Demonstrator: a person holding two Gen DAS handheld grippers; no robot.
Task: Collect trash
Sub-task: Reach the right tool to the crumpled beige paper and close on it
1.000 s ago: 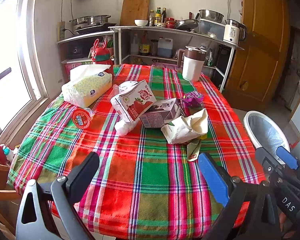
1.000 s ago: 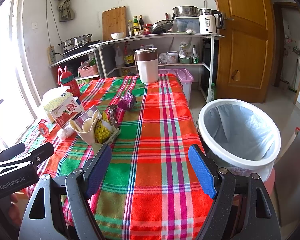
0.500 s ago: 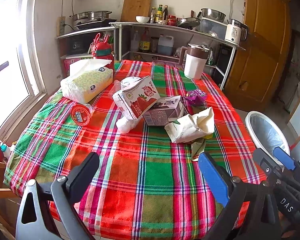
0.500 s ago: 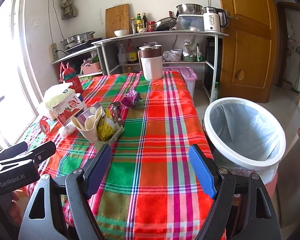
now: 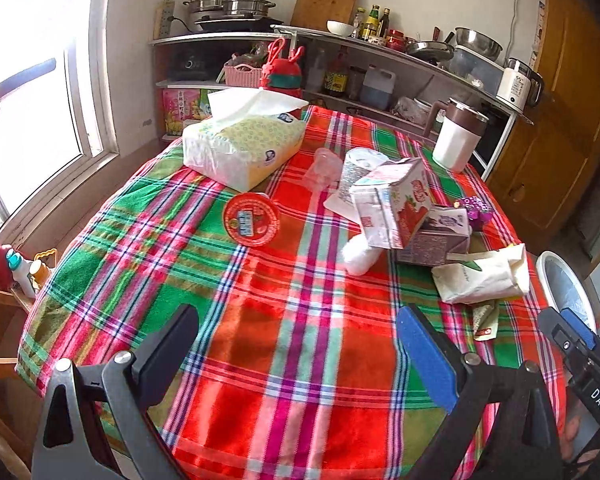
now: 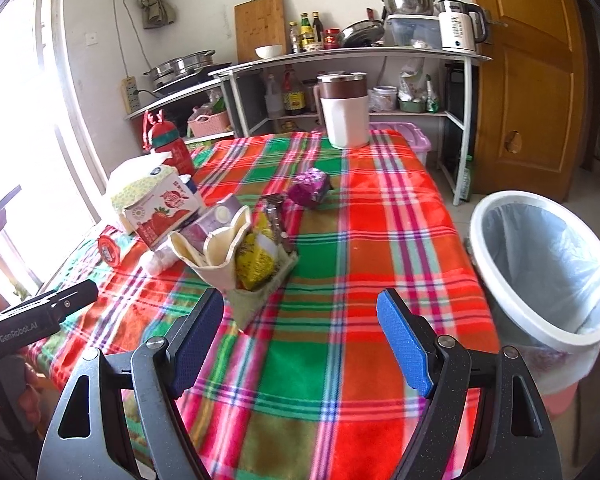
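Observation:
Trash lies mid-table on the plaid cloth: a strawberry milk carton [image 5: 396, 204], a purple carton [image 5: 436, 236], a cream paper bag [image 5: 480, 276], a red-lidded cup [image 5: 252, 220], a clear plastic cup [image 5: 324, 164] and a purple wrapper [image 6: 310, 188]. The paper bag [image 6: 216, 248] and a yellow wrapper [image 6: 256, 260] show close ahead in the right wrist view. My left gripper [image 5: 296, 336] is open and empty over the near table edge. My right gripper [image 6: 300, 320] is open and empty, just short of the bag. A white lined trash bin [image 6: 540, 264] stands on the floor right of the table.
A tissue pack [image 5: 240, 144], a red bottle [image 6: 168, 144] and a white-and-brown jug [image 6: 344, 112] stand on the table. Shelves with cookware line the back wall. A wooden door [image 6: 528, 80] is at the right, a window at the left.
Both grippers have moved forward over the table toward the trash. The left view has swung leftward. Both stay open and empty.

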